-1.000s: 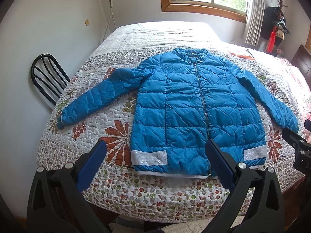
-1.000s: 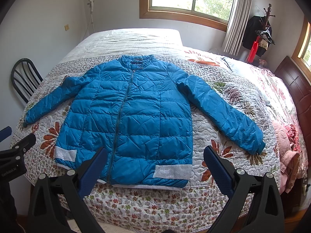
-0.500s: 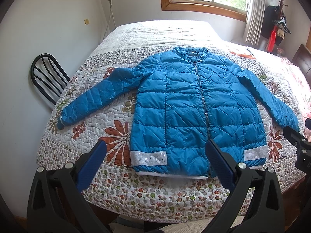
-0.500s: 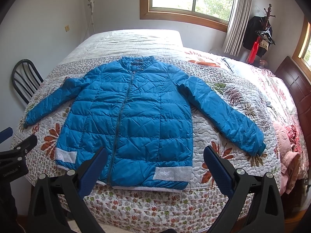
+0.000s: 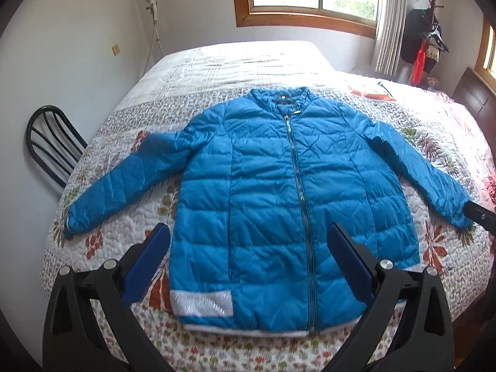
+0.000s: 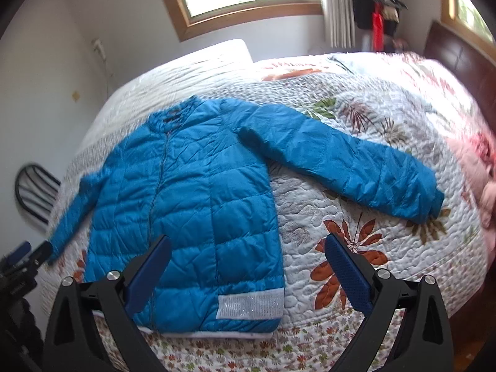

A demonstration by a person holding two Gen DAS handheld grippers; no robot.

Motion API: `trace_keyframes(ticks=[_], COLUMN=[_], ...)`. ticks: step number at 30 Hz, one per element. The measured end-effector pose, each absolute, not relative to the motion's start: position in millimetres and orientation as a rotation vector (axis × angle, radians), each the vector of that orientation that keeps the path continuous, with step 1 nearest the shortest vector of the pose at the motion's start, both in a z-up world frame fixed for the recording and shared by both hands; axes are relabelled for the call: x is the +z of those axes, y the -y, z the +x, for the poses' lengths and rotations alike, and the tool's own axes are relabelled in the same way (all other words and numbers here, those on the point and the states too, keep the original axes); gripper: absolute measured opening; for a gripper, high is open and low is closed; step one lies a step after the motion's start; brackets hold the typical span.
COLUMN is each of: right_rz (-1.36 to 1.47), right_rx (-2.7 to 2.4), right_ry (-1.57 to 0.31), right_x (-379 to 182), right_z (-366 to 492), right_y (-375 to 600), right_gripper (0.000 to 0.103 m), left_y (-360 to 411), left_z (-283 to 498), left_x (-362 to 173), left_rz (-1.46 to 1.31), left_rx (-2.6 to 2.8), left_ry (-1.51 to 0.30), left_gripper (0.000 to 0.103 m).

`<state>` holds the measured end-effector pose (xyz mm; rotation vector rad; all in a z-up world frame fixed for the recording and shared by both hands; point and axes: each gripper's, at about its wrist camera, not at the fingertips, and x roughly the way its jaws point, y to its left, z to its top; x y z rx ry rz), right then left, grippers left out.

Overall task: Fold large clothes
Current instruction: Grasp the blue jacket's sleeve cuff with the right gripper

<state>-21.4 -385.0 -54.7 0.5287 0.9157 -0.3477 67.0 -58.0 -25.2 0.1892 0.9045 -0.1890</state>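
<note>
jacket [image 5: 266, 204] [image 6: 192, 204], a blue puffy quilted one with stitched channels across its shiny fabric, lies flat and face up on the bed [image 5: 235, 71] [image 6: 387, 248], zipped shut down the middle, collar toward 12 o'clock and hem toward 6 o'clock at the near edge of the mattress. both sleeves are spread out to the sides, slanting down toward 8 and 4 o'clock. a silvery rectangular patch [image 5: 201, 303] [image 6: 251, 306] sits just above the white hem band at each visible front corner.

the bed wears a quilted cover with wavy stitching, small flowers along the border and large rust-coloured leaves.

left gripper [image 5: 248, 241] hovers above the jacket's lower half, its flat dark blue fingers [image 5: 147, 263] spread wide apart and holding nothing. right gripper [image 6: 246, 251] hangs over the jacket's hem corner and the bare quilt beside it; its fingers [image 6: 347, 269], with a dimpled blue surface, are likewise spread and hold nothing. the right view is tilted and blurred.

a black chair [image 5: 49, 145] with a curved metal back stands at 9 o'clock beside the bed, and a wood-framed window [image 5: 310, 0] is at 12 o'clock.
</note>
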Motion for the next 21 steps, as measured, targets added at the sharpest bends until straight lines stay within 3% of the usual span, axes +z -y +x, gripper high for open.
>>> trace_keyframes(ticks=[6, 11, 18, 21], right_rz=[0.615, 0.683, 0.812, 0.831], right_rx=[-0.645, -0.743, -0.713, -0.636], right_ry=[-0.912, -0.991, -1.029, -1.025], right_x=[-98.7, -148.0, -202.2, -210.5], right_z=[-47.2, -72.7, -95.6, -89.4], right_y=[537.0, 631.9, 690.3, 693.8], right_gripper=[0.099, 0.092, 0.091, 0.086], left_y=[131.7, 194.6, 265.2, 279.5], left_z=[128.5, 167.5, 204.9, 210.1], left_x=[-58.5, -93.9, -154.5, -171.0], left_rz=[0.17, 0.172, 0.18, 0.199], left_rx=[-0.292, -0.308, -0.315, -0.305], left_ry=[-0.953, -0.988, -1.115, -1.142], left_gripper=[0.1, 0.1, 0.099, 0.099])
